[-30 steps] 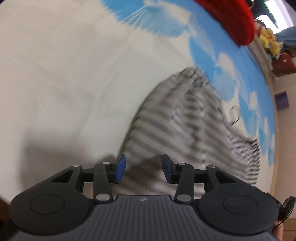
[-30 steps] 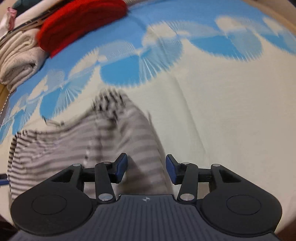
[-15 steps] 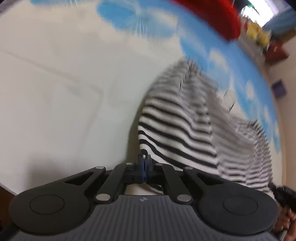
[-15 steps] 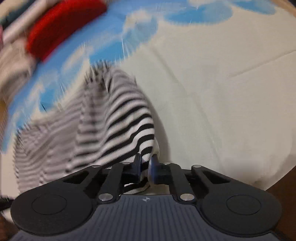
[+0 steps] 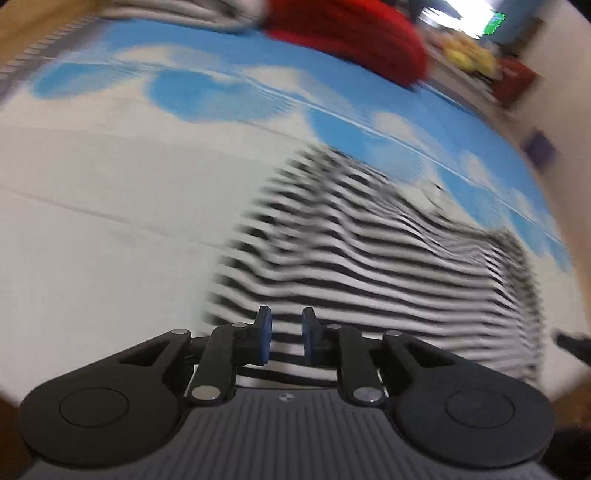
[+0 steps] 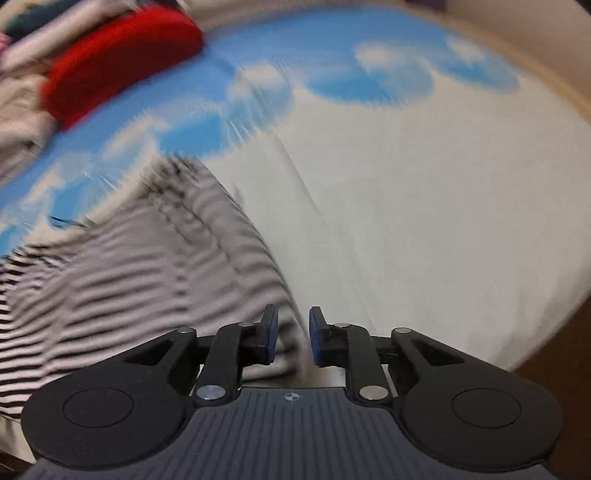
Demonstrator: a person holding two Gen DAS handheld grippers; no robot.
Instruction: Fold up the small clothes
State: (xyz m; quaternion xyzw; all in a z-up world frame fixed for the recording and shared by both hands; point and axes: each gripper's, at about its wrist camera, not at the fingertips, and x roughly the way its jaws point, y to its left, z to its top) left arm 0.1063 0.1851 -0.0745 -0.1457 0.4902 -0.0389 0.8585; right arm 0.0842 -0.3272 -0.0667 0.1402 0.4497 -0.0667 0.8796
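Note:
A black-and-white striped garment [image 5: 369, 251] lies on the blue-and-cream patterned cloth [image 5: 110, 221], blurred by motion. My left gripper [image 5: 286, 317] hovers over its near hem. Its jaws are opening, and the stripes show in the gap with the pads off the fabric. In the right wrist view the same garment [image 6: 147, 266] fills the lower left. My right gripper [image 6: 293, 317] is at its near right edge. Those jaws are opening too, and the cloth's edge shows between the parted pads, not pinched.
A red knitted piece [image 5: 354, 33] lies at the far side of the cloth, also seen as a red knitted piece [image 6: 118, 70] beside pale folded clothes [image 6: 18, 122]. The table's wooden edge [image 6: 554, 332] shows at the right. Yellow and red items [image 5: 472, 59] stand beyond.
Both grippers went from open to shut on the garment's near hem, drew it toward me, and have now parted. The garment now lies wider across the cloth.

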